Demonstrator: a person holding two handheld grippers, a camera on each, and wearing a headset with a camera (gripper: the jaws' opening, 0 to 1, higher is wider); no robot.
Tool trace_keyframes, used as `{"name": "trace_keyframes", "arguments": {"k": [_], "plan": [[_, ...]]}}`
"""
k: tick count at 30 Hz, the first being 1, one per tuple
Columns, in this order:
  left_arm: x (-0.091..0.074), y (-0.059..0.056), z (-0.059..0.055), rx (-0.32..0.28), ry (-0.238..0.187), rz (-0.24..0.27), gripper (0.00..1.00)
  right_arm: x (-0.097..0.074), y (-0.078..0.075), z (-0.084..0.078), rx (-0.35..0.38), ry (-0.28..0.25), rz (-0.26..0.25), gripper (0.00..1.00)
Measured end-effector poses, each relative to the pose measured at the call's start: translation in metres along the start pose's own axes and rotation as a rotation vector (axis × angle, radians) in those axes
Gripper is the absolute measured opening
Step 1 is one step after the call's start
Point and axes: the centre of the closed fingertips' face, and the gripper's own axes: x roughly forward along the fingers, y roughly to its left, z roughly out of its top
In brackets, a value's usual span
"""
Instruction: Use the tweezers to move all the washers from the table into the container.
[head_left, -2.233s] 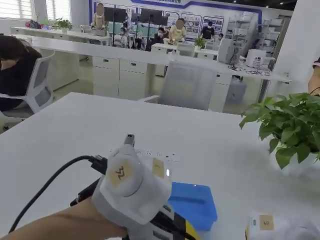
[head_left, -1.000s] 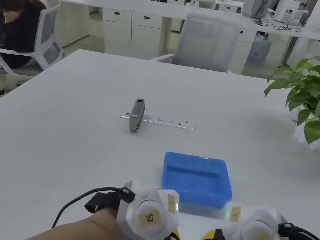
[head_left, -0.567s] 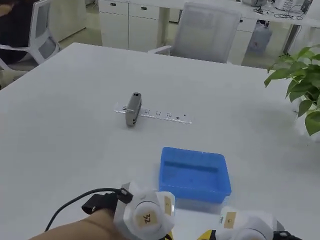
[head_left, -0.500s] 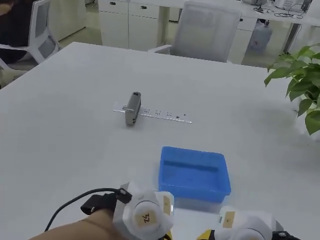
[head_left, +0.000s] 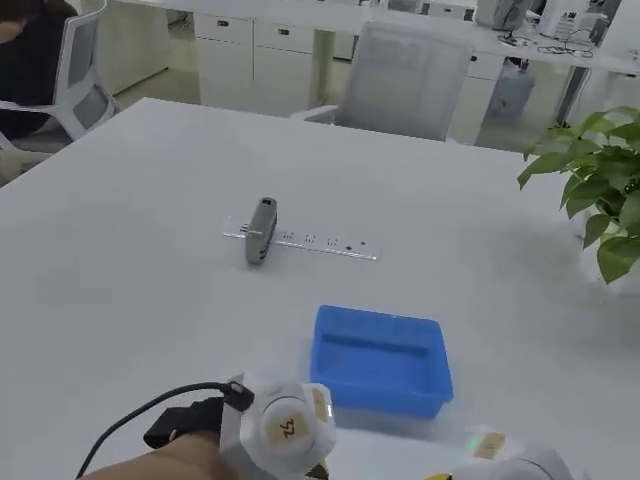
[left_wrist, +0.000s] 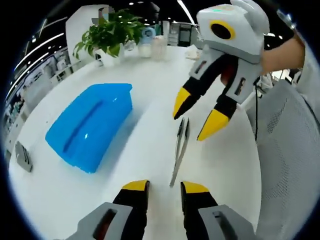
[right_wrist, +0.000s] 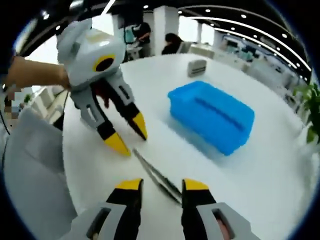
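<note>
Tools at the start of the tweezer pick-up. Over the last two seconds the head view has dropped from the room to the bench (head_left: 150, 250), which is the camera moving. The left tool (left_wrist: 165, 189), earlier raised in front of the container (head_left: 375, 390), now sits low at the near edge. The container, the grey block (head_left: 259, 230) and the clear strip carrying a row of small specks, judged to be the washers (head_left: 318, 241), keep their arrangement far across the bench. No washer has been shifted, so the task stands at its opening step. The tweezers (left_wrist: 180, 147) lie flat on the bench beside the container, between the two facing tools. The left tool's jaws stand narrowly apart and hold nothing, with one end of the tweezers just ahead of the gap. The right tool (right_wrist: 159, 186) is spread wider over the other end, also gripping nothing. Materials: the tweezers are thin bright metal, two slim legs that run together toward the left tool. The container is glossy blue plastic, a shallow rectangle with rounded corners, seemingly empty. The bench is matte white, and the tools have white shells and black fingers tipped yellow. The washers are too small to describe.
</note>
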Motion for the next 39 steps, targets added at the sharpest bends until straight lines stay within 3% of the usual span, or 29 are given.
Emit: {"name": "trace_keyframes", "arguments": {"k": [2, 5, 10, 13, 16, 23, 26, 31, 36, 39], "plan": [[-0.005, 0.004, -0.004, -0.067, -0.014, 0.028, 0.32, -0.01, -0.004, 0.001, 0.074, -0.039, -0.021, 0.35], [-0.018, 0.004, -0.006, -0.175, -0.068, 0.059, 0.41, -0.027, -0.01, 0.005, 0.165, -0.097, -0.053, 0.36], [-0.051, 0.003, -0.004, -0.309, -0.166, 0.146, 0.57, -0.045, -0.017, 0.011, 0.196, -0.14, -0.104, 0.43], [-0.071, 0.0, -0.003, -0.36, -0.211, 0.187, 0.68, -0.055, -0.016, 0.019, 0.223, -0.18, -0.112, 0.48], [-0.093, 0.001, -0.004, -0.397, -0.24, 0.265, 0.8, -0.065, -0.019, 0.025, 0.212, -0.212, -0.148, 0.56], [-0.126, 0.005, -0.003, -0.454, -0.291, 0.395, 0.99, -0.077, -0.029, 0.028, 0.214, -0.254, -0.217, 0.74], [-0.139, 0.007, -0.005, -0.45, -0.301, 0.452, 0.99, -0.081, -0.032, 0.029, 0.224, -0.271, -0.237, 0.81], [-0.156, 0.012, -0.009, -0.502, -0.333, 0.525, 0.99, -0.084, -0.033, 0.028, 0.242, -0.289, -0.244, 0.89], [-0.163, 0.012, -0.014, -0.551, -0.362, 0.544, 0.99, -0.085, -0.034, 0.023, 0.214, -0.267, -0.268, 0.95], [-0.166, 0.011, -0.014, -0.568, -0.369, 0.554, 0.99, -0.087, -0.034, 0.024, 0.221, -0.281, -0.278, 0.98]]}}
